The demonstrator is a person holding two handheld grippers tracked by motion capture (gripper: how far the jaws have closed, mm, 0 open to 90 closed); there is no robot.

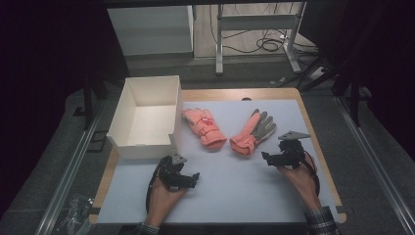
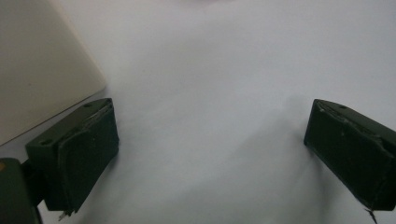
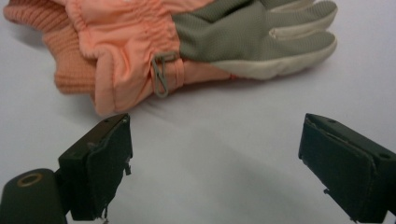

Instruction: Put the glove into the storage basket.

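Fingers (image 2: 74,154) of the left gripper (image 1: 182,177) stand wide apart with nothing between them, hovering over bare bench (image 1: 230,196) just below the near right corner of the box (image 1: 147,115). That box is white, open-topped and looks empty.

Right of the box lies the first glove (image 1: 204,127), pink, flat on the bench with its cuff toward the person, close to the box wall but apart from it. Further right of the box lies the second glove (image 3: 196,42), pink with a grey palm patch and pale fingertips, its ribbed cuff toward the first glove's cuff, with a gap between the two.

Farthest from the box, the right gripper (image 1: 274,157) sits just short of the second glove, pointed at it. Its fingers (image 3: 100,168) are spread, empty, and clear of the fabric.

Judging by the folds and gathered wrist, this glove is light, soft and padded; it should squash under a pinch and droop when lifted. The grey palm looks grippy, the pink shell smoother. Best hold is probably the bunched wrist near the small metal clip (image 3: 161,74), or the thick knitted cuff, where the fingers can bite both layers; the pale fingertips would likely flop.
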